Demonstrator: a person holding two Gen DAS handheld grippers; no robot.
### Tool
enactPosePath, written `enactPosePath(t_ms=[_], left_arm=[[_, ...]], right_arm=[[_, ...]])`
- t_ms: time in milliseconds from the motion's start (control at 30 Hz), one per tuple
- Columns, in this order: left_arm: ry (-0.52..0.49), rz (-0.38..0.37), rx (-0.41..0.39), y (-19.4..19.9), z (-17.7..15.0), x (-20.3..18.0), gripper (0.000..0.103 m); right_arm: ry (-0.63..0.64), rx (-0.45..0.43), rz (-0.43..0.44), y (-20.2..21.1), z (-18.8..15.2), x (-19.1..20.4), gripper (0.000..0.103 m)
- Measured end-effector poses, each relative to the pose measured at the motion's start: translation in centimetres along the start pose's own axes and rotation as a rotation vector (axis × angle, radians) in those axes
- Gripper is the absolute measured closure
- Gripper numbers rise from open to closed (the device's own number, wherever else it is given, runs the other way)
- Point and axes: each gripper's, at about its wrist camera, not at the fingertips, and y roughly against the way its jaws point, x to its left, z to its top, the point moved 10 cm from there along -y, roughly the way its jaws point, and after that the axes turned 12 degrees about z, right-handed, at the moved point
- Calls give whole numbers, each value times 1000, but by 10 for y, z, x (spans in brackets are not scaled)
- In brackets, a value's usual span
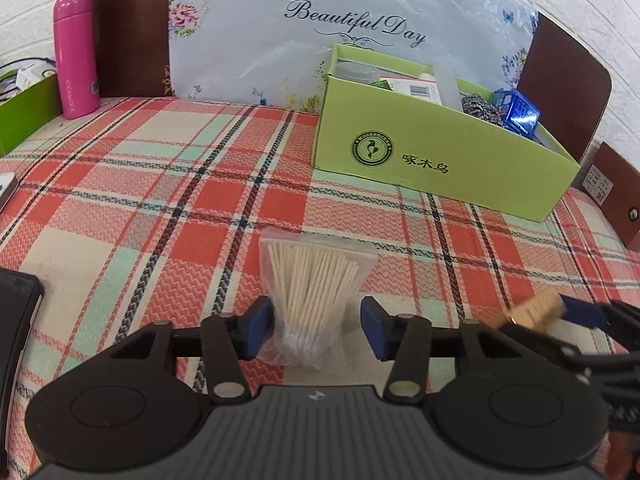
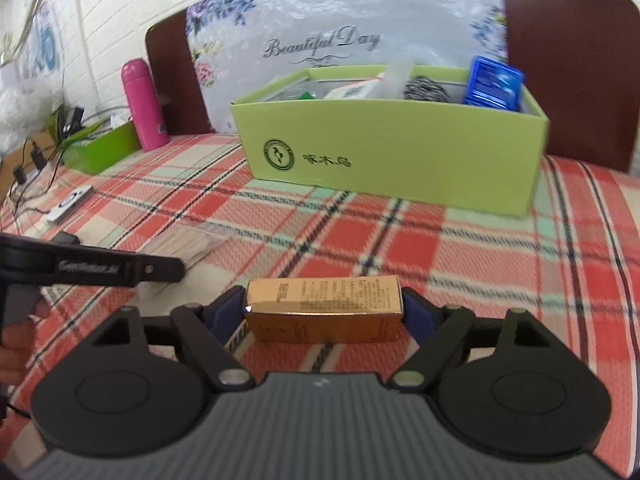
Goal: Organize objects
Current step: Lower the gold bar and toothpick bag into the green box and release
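Here's the left gripper (image 1: 318, 326) low over the plaid tablecloth (image 1: 160, 184), its two blue pads spread wide on either side of a clear bag of cotton swabs (image 1: 312, 300), and neither pad looks to be pressing the plastic. One bag, packed with pale wooden sticks fanning out toward the far end, white cotton tips bunched at the near end between the fingers, lying flat on the cloth in front of the green box (image 1: 440, 160). Over on the right, the right gripper (image 2: 324, 314) has its pads clamped on the two ends of a gold carton (image 2: 324, 308), one long shiny box with fine print on its top face, held crosswise; the left wrist view catches it as a tan blur at its right edge. Whether the carton is touching the cloth, I cannot tell. One lime-green open box sits farther back on the table, printed with a round dark emblem and three Chinese characters, and inside it: one blue packet (image 2: 494, 84) standing at the right end, one steel scouring ball (image 2: 426, 88) beside it, a white labelled carton (image 1: 416, 90) and some clear plastic. Back left, one pink flask (image 1: 75, 52) stands upright beside a second, darker green box (image 1: 24, 116). A floral "Beautiful Day" cover (image 1: 320, 12) rises behind it all.
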Motion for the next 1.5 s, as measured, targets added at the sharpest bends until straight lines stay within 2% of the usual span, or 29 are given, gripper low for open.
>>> enactPosePath(t_ms=[33,100,167,233,333,533,700,933,1267,1333,1367,1400,1467,1500], left_arm=[[-25,7,-4,-1,0,-3,52],[-60,11,-9,0,0,-6,72],[-28,-30,9,4,1,-5,77],[-7,-75,3,13,5,-8,77],[-28,-104,-61,33,22,-18,77],[-19,-209,-194,72,83,-44,77],[-16,-242,-284,88,132,-64,77],[-7,-250,-328,71,175,-86,77],[-12,-224,-290,14,192,-103,77],[-14,-213,-319,3,189,-104,58],[-14,-205,-315,-2,185,-103,27],[-6,-187,-312,-6,179,-101,19],[-3,-184,-327,-7,170,-96,19],[-5,-182,-327,-6,166,-94,19]], right_arm=[[-11,-4,-3,5,-3,1,20],[-23,-8,-8,13,-7,2,21],[-31,-10,-14,19,-7,3,21],[-35,-30,-24,26,-3,3,21],[-32,-76,-35,39,10,3,21],[15,-185,-72,60,54,-2,21],[56,-271,-129,69,95,-12,21],[97,-356,-240,65,137,-35,20],[107,-381,-303,22,166,-73,20],[105,-360,-285,6,165,-79,18],[111,-341,-262,-5,162,-81,13],[116,-316,-258,-14,158,-84,8],[141,-283,-289,-23,146,-85,6],[158,-282,-297,-24,140,-84,1]])
